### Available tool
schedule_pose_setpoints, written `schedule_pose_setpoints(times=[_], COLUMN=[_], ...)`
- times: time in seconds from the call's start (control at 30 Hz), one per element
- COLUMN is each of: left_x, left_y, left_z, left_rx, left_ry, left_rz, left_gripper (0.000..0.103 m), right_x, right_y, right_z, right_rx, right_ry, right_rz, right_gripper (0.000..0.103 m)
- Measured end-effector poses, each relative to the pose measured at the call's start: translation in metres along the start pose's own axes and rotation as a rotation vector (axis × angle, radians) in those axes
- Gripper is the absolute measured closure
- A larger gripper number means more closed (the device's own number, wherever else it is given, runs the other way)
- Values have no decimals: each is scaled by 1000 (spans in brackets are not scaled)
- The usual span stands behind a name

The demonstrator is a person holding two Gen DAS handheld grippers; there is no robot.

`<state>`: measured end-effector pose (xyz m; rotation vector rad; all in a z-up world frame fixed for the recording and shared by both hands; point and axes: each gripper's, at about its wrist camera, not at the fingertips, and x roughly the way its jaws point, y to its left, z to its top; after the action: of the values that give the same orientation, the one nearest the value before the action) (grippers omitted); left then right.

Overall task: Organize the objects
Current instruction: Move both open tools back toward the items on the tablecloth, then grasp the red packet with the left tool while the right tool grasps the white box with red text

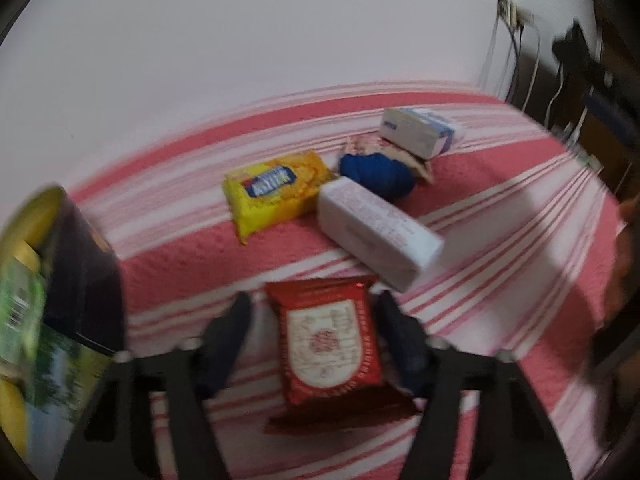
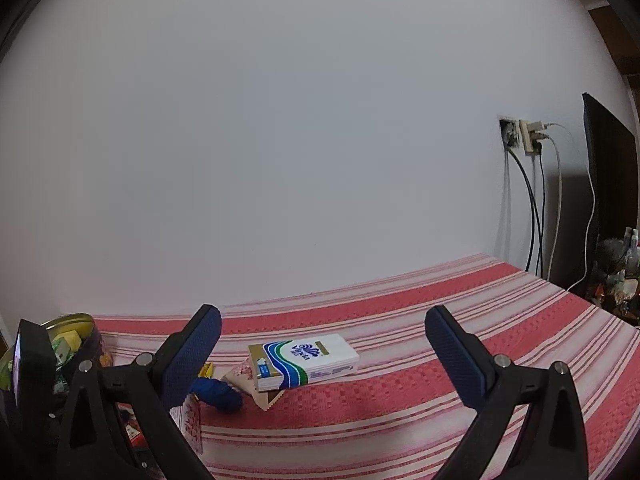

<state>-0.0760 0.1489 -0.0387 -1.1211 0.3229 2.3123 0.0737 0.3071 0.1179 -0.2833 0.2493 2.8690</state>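
In the left wrist view a red snack packet with a white crest lies on the striped bedspread, between the fingers of my left gripper. The right pad is close beside it and a gap shows at the left pad, so the jaws stand open around it. My right gripper is wide open above the bed with nothing between its fingers. Beyond it lies a white, blue and green tissue pack, also seen from the left wrist as the tissue pack.
Behind the red packet lie a yellow biscuit packet, a long white box, a blue bundle and a patterned sachet. A dark round tin holding packets stands at left. Wall socket with cables at right.
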Motion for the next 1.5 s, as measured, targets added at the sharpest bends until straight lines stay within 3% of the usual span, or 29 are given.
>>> schedule_pose_setpoints(times=[0.13, 0.23, 0.53, 0.63, 0.77, 0.9, 0.97, 1.13, 1.2, 1.23, 1.27, 1.33, 1.5], left_x=[-2, -8, -72, -91, -110, -118, -121, -116, -115, -114, -114, -112, -112], left_y=[1, 4, 19, 37, 51, 63, 64, 72, 73, 74, 75, 74, 79], left_z=[-5, -8, -20, -21, -24, -26, -28, -27, -29, -29, -31, -31, -33], left_rx=[-23, -66, -145, -189, -202, -210, -218, -214, -223, -223, -223, -228, -255], left_ry=[-6, -31, -369, -457, -512, -523, -531, -537, -531, -527, -523, -516, -508], left_rz=[17, 4, 64, 86, 120, 154, 156, 159, 153, 156, 165, 177, 185], left_gripper=[60, 62, 63, 63, 63, 63, 63, 63, 63, 63, 63, 63, 63], right_x=[5, 8, 16, 22, 37, 55, 66, 92, 96, 98, 100, 103, 93], right_y=[-2, -1, 24, 42, 73, 103, 116, 128, 124, 120, 117, 111, 100], right_z=[-2, -5, -15, -21, -32, -42, -49, -66, -67, -67, -68, -69, -64], right_rx=[19, 19, -58, -105, -181, -262, -284, -313, -290, -271, -251, -219, -154], right_ry=[37, 56, 136, 205, 329, 422, 484, 626, 641, 649, 664, 683, 633], right_rz=[16, 28, 199, 271, 335, 327, 326, 260, 251, 264, 276, 288, 349], right_gripper=[0, 0, 0, 0, 1, 2, 15, 34, 51, 67, 72, 73, 77])
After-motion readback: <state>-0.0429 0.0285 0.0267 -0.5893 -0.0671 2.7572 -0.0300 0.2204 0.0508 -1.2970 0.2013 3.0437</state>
